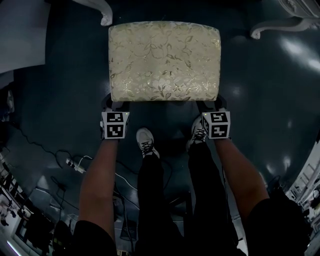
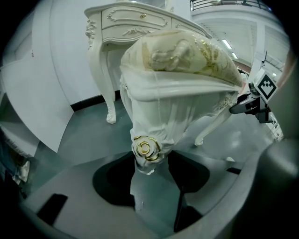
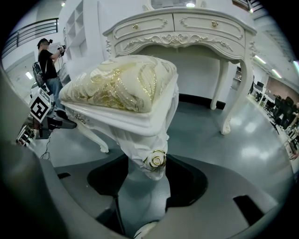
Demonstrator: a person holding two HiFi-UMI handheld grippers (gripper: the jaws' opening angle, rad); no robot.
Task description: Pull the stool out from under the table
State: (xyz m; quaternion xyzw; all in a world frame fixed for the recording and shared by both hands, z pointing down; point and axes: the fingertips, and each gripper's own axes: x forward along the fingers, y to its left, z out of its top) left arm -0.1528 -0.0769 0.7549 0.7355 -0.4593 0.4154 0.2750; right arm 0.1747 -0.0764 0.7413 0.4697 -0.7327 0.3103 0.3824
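The stool (image 1: 165,60), with a cream and gold floral cushion and white carved legs, stands on the dark floor just in front of me. Beyond it the white dressing table's feet (image 1: 102,12) show at the top of the head view. My left gripper (image 1: 114,106) is at the stool's near-left corner, my right gripper (image 1: 214,106) at the near-right corner, their tips hidden under the seat. In the left gripper view the jaws (image 2: 149,163) are shut on a stool leg with a gold rose (image 2: 146,149). The right gripper (image 3: 156,172) is shut on the other near leg (image 3: 157,161).
The white dressing table (image 3: 187,28) stands behind the stool, its drawers facing me. My shoes (image 1: 145,142) are close behind the stool. A power strip with cables (image 1: 75,165) lies on the floor at the left. A white panel (image 1: 20,35) leans at far left. Another person (image 3: 49,60) stands far off.
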